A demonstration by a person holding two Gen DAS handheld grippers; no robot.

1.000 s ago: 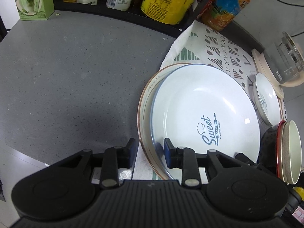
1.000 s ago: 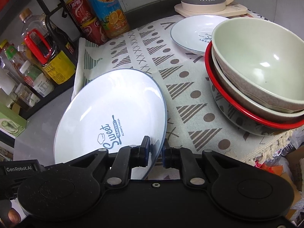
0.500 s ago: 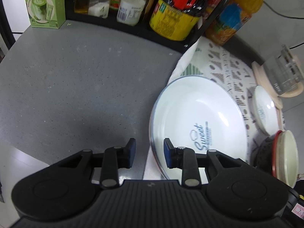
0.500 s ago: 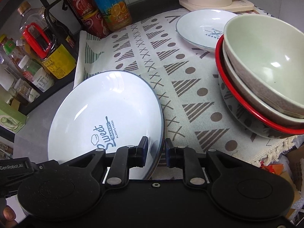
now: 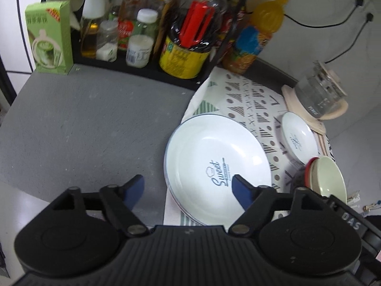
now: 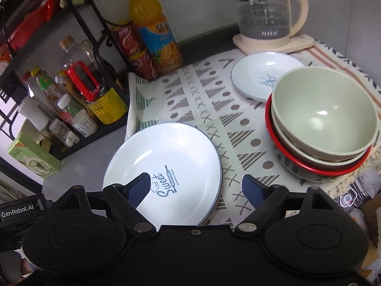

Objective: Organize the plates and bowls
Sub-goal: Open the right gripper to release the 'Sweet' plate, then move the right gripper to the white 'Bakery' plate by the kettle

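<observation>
The grey bench [image 5: 78,119] carries everything, with a patterned cloth [image 6: 202,109] spread over its right part. At the near left edge of that cloth lies the large white plate [image 6: 166,159] printed "Sweet"; from the left wrist view a second rim shows just under its near edge, so it rests on another plate. To the right, near the cloth's fringe, stands a stack of bowls [image 6: 321,124]: a pale green bowl nested in a beige one, both inside a red-rimmed bowl. A glass kettle [image 6: 266,16] sits on its cream base at the far edge of the cloth, and just in front of it lies a small white plate [image 6: 264,76], which reaches behind the bowl stack. Along the back left, a black rack [image 5: 133,69] holds sauce bottles and jars, with an orange juice bottle [image 6: 152,31] and a green carton [image 5: 51,38] beside it. The left tongs [image 5: 188,187] are spread wide above the large plate's near-left rim, holding nothing. The right tongs [image 6: 198,188] are likewise spread wide over the plate's near-right rim, empty.
</observation>
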